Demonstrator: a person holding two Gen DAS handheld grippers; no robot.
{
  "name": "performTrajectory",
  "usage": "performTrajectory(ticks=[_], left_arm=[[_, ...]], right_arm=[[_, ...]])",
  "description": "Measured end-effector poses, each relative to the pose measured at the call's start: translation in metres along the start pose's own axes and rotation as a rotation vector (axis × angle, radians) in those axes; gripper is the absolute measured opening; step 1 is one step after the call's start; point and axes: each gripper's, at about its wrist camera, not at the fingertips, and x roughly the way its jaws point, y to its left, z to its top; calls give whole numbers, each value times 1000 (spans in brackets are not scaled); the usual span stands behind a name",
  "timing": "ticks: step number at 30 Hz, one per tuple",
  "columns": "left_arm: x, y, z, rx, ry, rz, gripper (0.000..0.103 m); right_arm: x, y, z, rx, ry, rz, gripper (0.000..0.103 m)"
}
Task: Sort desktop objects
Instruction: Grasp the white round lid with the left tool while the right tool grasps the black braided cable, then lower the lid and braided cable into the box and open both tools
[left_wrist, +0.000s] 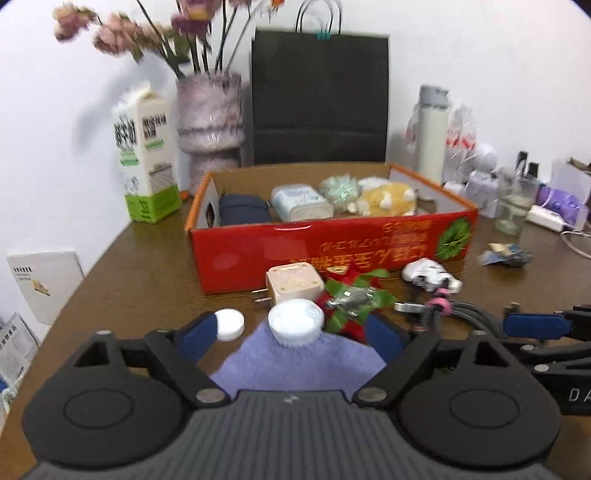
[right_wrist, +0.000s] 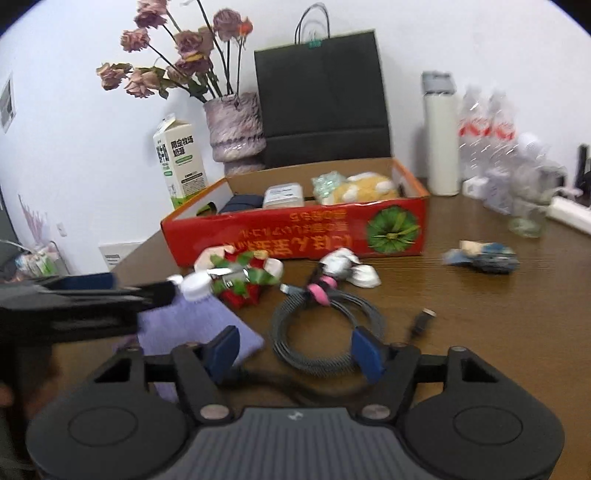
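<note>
Your left fingers (left_wrist: 295, 334) gape over the cloth (left_wrist: 295, 365) and cap (left_wrist: 295, 321); your right fingers (right_wrist: 295, 352) stand open above the cable (right_wrist: 328, 328), gripping nothing. Only the left view shows the charger (left_wrist: 293, 286) before the box (left_wrist: 332, 243) on the table (left_wrist: 147, 273).

The flowers (left_wrist: 122, 33) are smeared by blur and cut off at the top edge. The red box's (right_wrist: 295, 236) print cannot be read. The purple cloth (left_wrist: 295, 362) is partly hidden behind the left gripper (left_wrist: 295, 332).
</note>
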Motion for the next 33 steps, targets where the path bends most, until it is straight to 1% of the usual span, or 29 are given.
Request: performTrajectory(ticks=[2,3,4,5,6,7,8,9,11,14,17,20,21,22,23,24,26,27,29,31,33], left_arm=[[18,4,1,-25,37,-5,80],[25,8,1,-47,54,-19,80],[32,11,0,-71,72,-44,79],[35,15,0,-93,74,-68,73],[36,18,-1,-111,72,-88,66],[37,20,-2,-121,72,-96,46],[37,20,-3,-116,77,-97,41],[36,19,-4,-107,75,-95,41],[30,15,-5,-90,63,-111,41],[15,9,-5,-73,30,-113,41],[-14,9,0,-88,-25,-128,41],[-41,15,12,-111,-97,-156,41],[-45,18,19,-116,-110,-156,41],[-48,21,27,-121,-119,-154,41],[-50,24,37,-131,-129,-154,41],[-49,28,49,-143,-136,-159,41],[-41,34,74,-169,-131,-181,41],[-32,36,88,-176,-116,-198,41],[-4,38,115,-203,-74,-206,41],[29,40,135,-202,-25,-198,41],[61,37,144,-188,27,-162,41]], right_arm=[[24,1,8,14,33,-14,53],[33,2,10,26,48,-17,49],[43,2,13,39,66,-13,42],[50,2,13,55,78,-4,37],[54,2,12,67,85,2,36],[55,3,11,66,74,0,32],[57,5,11,56,77,1,21],[56,7,10,43,74,4,21],[55,10,7,34,72,15,14],[46,11,6,41,55,23,12],[27,8,9,61,7,25,11],[0,4,19,78,-52,30,11],[0,4,19,78,-52,30,11],[-9,3,25,83,-66,46,11],[-29,3,40,91,-122,97,11],[-37,3,48,90,-152,113,11],[-46,3,72,89,-199,145,11],[-46,2,85,89,-224,159,11],[-34,1,117,76,-250,164,11],[-7,-4,146,107,-218,181,11],[29,-10,171,141,-159,203,11]])
